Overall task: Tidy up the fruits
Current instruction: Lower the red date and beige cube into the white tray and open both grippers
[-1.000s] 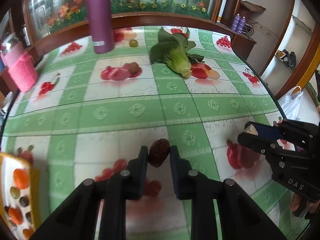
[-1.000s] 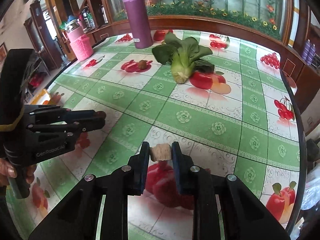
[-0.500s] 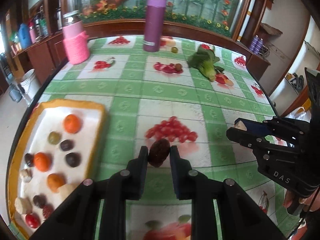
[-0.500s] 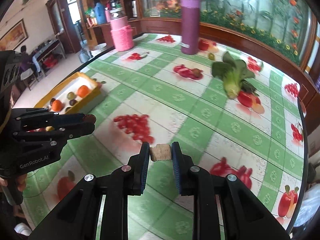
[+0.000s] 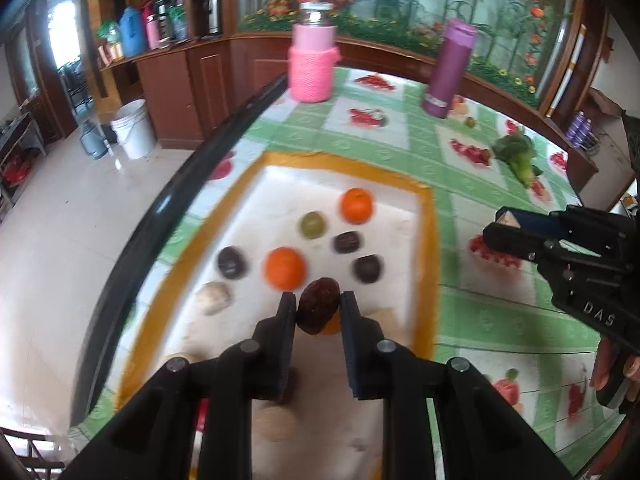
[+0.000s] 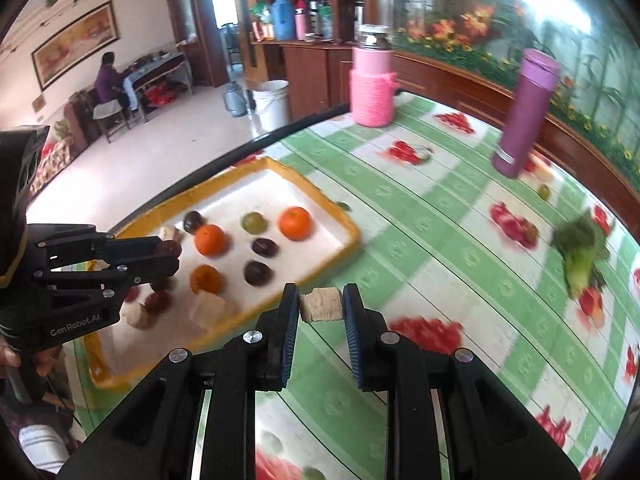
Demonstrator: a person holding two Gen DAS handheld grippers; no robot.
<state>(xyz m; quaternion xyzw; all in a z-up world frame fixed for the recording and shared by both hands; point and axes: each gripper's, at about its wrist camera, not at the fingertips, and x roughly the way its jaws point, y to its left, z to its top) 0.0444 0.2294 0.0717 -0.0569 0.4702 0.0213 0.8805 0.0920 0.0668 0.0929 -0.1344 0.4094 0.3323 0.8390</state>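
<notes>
My left gripper (image 5: pixel 318 306) is shut on a dark red-brown fruit (image 5: pixel 319 305) and holds it above the white tray with a yellow rim (image 5: pixel 426 240). It also shows in the right wrist view (image 6: pixel 168 252) over the tray (image 6: pixel 320 200). The tray holds several fruits: oranges (image 5: pixel 356 205), a green one (image 5: pixel 312 224) and dark ones (image 5: pixel 348 241). My right gripper (image 6: pixel 321 304) is shut on a pale beige chunk (image 6: pixel 321 304), above the tablecloth just right of the tray; it shows at the right in the left wrist view (image 5: pixel 506 220).
A pink bottle (image 5: pixel 313 64) and a purple flask (image 5: pixel 450 68) stand at the table's far side. A leafy green vegetable (image 5: pixel 518 156) lies far right. The table's dark edge (image 5: pixel 180 196) runs left of the tray, with floor and a white bucket (image 5: pixel 134 128) beyond.
Both grippers have swung left across the table with their loads. The left one now hangs over the tray, and the right one is beside the tray's right rim.
</notes>
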